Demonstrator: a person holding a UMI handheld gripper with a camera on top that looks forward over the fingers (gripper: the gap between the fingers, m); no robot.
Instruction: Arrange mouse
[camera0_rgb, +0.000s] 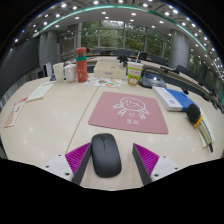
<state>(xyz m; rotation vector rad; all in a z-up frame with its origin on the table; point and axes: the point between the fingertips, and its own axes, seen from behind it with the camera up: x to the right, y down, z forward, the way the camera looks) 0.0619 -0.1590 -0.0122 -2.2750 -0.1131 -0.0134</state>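
Claw: the claw is spread wide, its two fingers at either side of the mouse, magenta pads facing inward.
Mouse: a dark grey mouse lies flat on the worktop between the fingers, with a visible gap to the pad at each side, so nothing presses on it; its nose points away from the camera.
Worktop: a pale beige worktop carries everything here.
Mouse mat: a pink mouse mat with a white printed figure lies flat just beyond the mouse, slightly to the right of it, apart from it.
Right side: a white and blue box lies past the mat's right edge, with dark items near it that are too small to identify.
Left side: papers lie flat near the worktop's left edge.
Far middle: a yellowish cup stands upright beyond the mat.
Far left: an orange bottle stands upright among white containers.
Background: office chairs and large windows lie beyond the worktop, under ceiling lights.
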